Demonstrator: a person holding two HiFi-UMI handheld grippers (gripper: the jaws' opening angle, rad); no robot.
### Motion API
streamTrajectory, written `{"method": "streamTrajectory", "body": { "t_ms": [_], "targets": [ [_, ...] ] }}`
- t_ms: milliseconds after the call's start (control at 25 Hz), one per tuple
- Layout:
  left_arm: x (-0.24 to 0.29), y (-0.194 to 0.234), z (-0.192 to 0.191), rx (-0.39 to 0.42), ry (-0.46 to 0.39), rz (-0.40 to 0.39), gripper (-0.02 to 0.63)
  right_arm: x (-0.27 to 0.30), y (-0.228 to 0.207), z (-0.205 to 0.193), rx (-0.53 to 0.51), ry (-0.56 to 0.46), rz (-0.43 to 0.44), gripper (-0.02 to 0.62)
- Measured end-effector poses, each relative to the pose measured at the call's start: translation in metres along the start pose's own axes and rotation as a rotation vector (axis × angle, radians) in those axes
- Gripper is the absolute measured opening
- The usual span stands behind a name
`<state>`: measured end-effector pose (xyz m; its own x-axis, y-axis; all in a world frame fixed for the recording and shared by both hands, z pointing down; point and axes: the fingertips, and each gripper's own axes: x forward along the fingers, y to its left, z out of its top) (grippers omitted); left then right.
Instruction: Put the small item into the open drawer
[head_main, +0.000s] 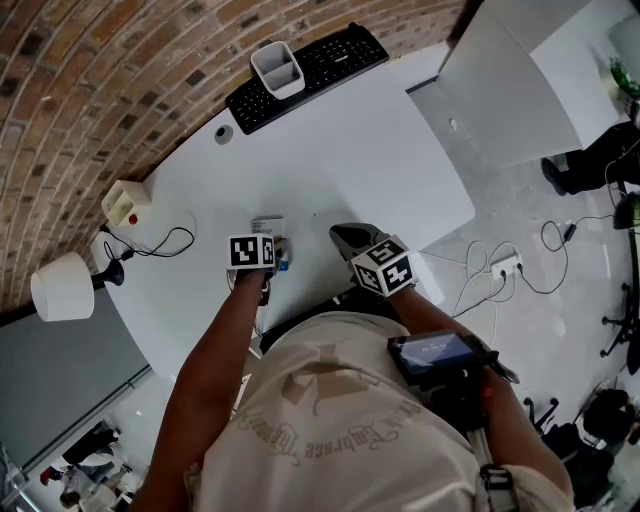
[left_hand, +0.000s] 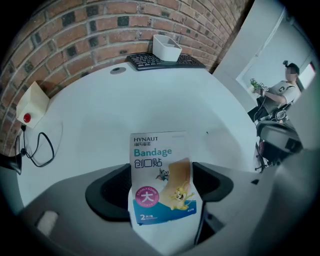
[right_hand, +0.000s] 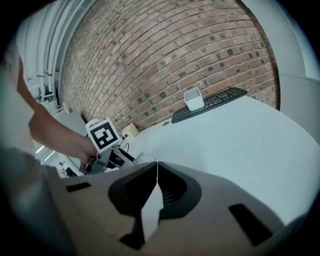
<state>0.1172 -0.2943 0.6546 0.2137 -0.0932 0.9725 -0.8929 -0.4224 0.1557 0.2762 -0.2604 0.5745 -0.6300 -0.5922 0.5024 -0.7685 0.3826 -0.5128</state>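
Bandage packet tight in left hand-held gripper at white desk's near edge; right hand-held gripper, jaws together.

A red-brown brick wall curves round the far side of a broad white table with a rounded edge. Against the wall, a black keyboard lies on the table, and a white open container stands on it. A round grey cable port sits near the keyboard. Toward the left edge stands a cream box with a red button, with a looped black cable beside it and a white lamp shade just off the table. To the right lies a grey floor with a white power strip and trailing cords. A pale partition stands beyond.
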Motion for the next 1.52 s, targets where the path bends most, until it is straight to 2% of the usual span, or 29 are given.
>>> {"method": "streamTrajectory", "body": {
  "t_ms": [480, 920, 1200, 1520],
  "targets": [
    [-0.024, -0.007, -0.025, -0.048, -0.104, -0.054, 0.383, 0.010, 0.024, -0.003, -0.060, 0.036, 0.072, 0.006],
    [-0.050, 0.008, -0.064, -0.145, -0.197, -0.038, 0.383, 0.032, 0.066, -0.011, -0.129, 0.088, 0.184, 0.006],
    [-0.062, 0.014, -0.094, -0.207, -0.230, -0.037, 0.383, 0.045, 0.089, -0.021, -0.156, 0.126, 0.241, 0.006],
    [-0.069, 0.014, -0.123, -0.222, -0.227, -0.031, 0.383, 0.052, 0.108, -0.031, -0.156, 0.138, 0.269, 0.006]
  ]
}}
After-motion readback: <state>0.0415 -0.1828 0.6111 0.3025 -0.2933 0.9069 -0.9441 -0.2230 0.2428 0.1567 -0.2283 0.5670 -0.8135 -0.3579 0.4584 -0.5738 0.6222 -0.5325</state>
